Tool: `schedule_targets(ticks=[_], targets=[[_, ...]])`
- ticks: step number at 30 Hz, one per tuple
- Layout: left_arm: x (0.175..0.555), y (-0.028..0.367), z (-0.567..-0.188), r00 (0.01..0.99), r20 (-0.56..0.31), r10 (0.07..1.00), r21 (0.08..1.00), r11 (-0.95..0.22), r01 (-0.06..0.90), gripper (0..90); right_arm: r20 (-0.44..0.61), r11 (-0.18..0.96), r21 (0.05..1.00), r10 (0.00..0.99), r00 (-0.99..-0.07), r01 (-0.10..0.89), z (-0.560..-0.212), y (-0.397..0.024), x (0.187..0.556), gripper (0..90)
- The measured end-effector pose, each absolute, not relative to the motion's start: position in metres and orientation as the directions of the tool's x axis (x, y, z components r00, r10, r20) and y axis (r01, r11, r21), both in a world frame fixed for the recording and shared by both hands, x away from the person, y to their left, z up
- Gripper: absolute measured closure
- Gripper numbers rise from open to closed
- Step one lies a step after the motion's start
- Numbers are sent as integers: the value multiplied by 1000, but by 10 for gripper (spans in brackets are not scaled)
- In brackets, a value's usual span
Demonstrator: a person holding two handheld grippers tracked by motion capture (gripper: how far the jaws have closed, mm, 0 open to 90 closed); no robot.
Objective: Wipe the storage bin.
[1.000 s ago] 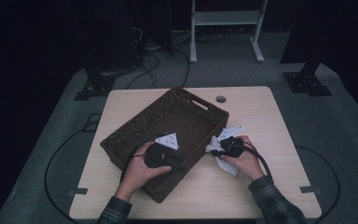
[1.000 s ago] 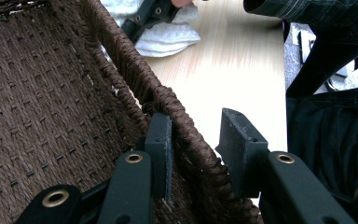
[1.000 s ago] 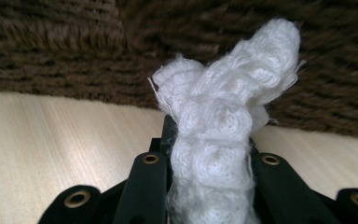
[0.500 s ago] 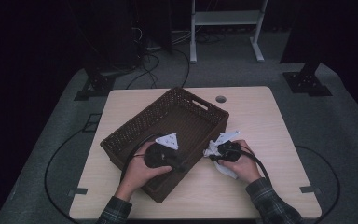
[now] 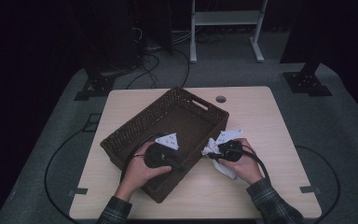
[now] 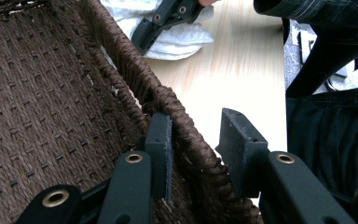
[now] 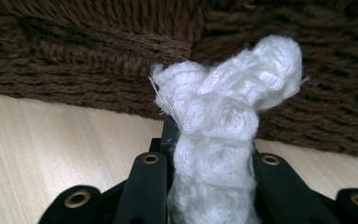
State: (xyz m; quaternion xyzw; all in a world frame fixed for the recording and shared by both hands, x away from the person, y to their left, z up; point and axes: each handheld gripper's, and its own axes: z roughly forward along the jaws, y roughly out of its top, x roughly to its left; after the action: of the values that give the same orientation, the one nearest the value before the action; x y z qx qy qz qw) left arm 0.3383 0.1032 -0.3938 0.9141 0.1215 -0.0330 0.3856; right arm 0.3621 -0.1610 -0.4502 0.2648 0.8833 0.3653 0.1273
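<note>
**Wooden table and what lies on it**

A light wooden table (image 5: 270,116) with a round cable hole (image 5: 221,99) near its far edge carries a dark brown wicker basket (image 5: 135,130), set at an angle. A white cloth (image 5: 228,171) lies just beside the basket's right wall.

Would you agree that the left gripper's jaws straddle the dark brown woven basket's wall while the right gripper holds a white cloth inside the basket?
Not quite: the white cloth pinched by the right gripper is outside the dark brown woven basket, over the wooden table beside its wall, as the high view shows. The left gripper does straddle the wall, jaws apart.
</note>
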Motion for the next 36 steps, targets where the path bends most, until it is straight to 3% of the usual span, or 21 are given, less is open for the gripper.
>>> schedule_targets(ticks=[36], targets=[[339, 103, -394, 968, -155, 197, 697, -673, 248, 644, -94, 547, 798, 529, -844, 254, -402, -160, 338, 740]])
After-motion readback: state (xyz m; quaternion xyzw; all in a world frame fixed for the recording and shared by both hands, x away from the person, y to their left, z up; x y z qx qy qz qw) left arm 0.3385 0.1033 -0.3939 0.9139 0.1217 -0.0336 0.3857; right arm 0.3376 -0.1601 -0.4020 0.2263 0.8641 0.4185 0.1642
